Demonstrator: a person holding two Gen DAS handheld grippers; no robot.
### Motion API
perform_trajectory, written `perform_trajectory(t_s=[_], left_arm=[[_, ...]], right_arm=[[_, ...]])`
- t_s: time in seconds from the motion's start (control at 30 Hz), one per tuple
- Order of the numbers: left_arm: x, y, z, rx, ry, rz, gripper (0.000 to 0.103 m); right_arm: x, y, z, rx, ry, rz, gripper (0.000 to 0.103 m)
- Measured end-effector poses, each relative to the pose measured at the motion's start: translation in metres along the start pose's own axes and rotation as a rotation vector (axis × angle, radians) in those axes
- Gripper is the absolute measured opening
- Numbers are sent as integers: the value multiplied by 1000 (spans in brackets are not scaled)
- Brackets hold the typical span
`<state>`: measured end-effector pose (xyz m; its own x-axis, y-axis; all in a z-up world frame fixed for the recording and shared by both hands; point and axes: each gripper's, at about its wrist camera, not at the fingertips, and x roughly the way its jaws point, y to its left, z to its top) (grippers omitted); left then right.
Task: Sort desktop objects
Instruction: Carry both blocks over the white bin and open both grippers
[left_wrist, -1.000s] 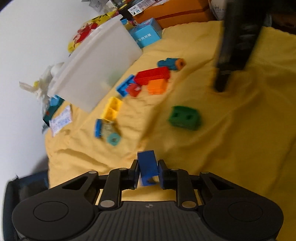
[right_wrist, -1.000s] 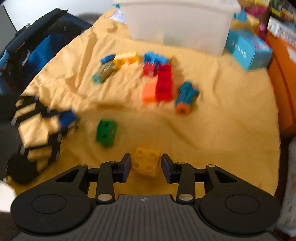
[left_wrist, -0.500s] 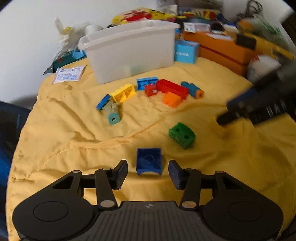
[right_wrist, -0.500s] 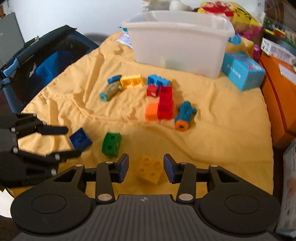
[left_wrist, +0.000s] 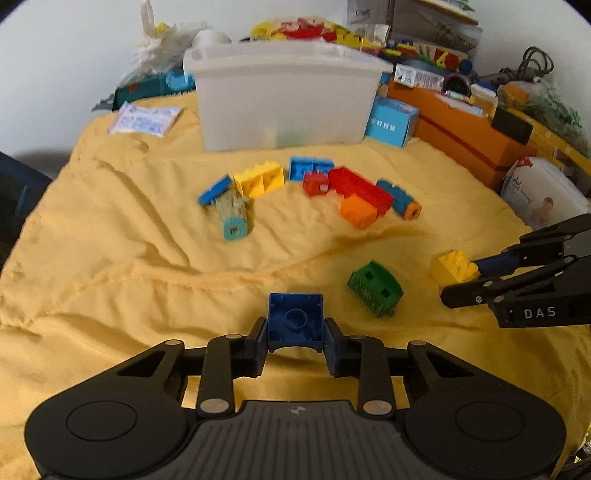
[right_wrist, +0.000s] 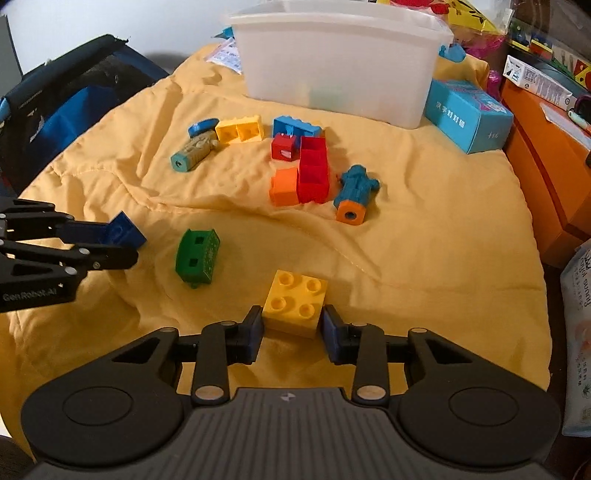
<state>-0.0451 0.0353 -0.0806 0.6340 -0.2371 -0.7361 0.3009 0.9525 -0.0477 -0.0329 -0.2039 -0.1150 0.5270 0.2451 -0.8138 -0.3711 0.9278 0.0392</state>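
The dark blue brick (left_wrist: 294, 317) now sits pinched between the pads of my left gripper (left_wrist: 295, 341), hollow underside facing the camera; half a second ago those jaws stood wide with the brick lying loose on the yellow quilt (left_wrist: 110, 258) between them, so I have just closed on it. On the other side the yellow brick (right_wrist: 295, 306) is studs-up between the fingers of my right gripper (right_wrist: 293, 332), which have narrowed from an open straddle to what looks like contact on both sides, though a thin gap on the right pad makes me unsure the clamp is firm. I read this as both picks made, or nearly so, and the next stage being a lift and carry to the white storage bin (left_wrist: 284, 96) at the far edge of the quilt. The green brick (left_wrist: 375, 288) lies between my two grippers, close to both, so I would raise straight up before swinging inward. Farther out, the loose pile waits in front of the bin: a yellow double brick (left_wrist: 260, 179), light blue brick (left_wrist: 308, 168), red bricks (left_wrist: 360, 188), an orange brick (left_wrist: 357, 212) and two cylindrical pieces. The bin's tall wall is the real obstacle; a low carry would strike it. A teal box (left_wrist: 391, 122) stands just beside the bin on the right.
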Motion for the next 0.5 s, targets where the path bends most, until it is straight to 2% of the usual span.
perform_trajectory(t_s=[0.13, 0.23, 0.4, 0.5], left_arm=[[-12, 3, 18, -1, -51, 7, 34], [-21, 3, 39, 25, -107, 20, 34], [-31, 11, 89, 65, -213, 50, 34], [-30, 18, 127, 61, -279, 59, 34]], right_arm=[[-7, -2, 9, -4, -30, -16, 37], [-17, -6, 22, -19, -84, -34, 37], [-37, -18, 63, -38, -229, -51, 37], [-43, -27, 100, -48, -322, -89, 37]])
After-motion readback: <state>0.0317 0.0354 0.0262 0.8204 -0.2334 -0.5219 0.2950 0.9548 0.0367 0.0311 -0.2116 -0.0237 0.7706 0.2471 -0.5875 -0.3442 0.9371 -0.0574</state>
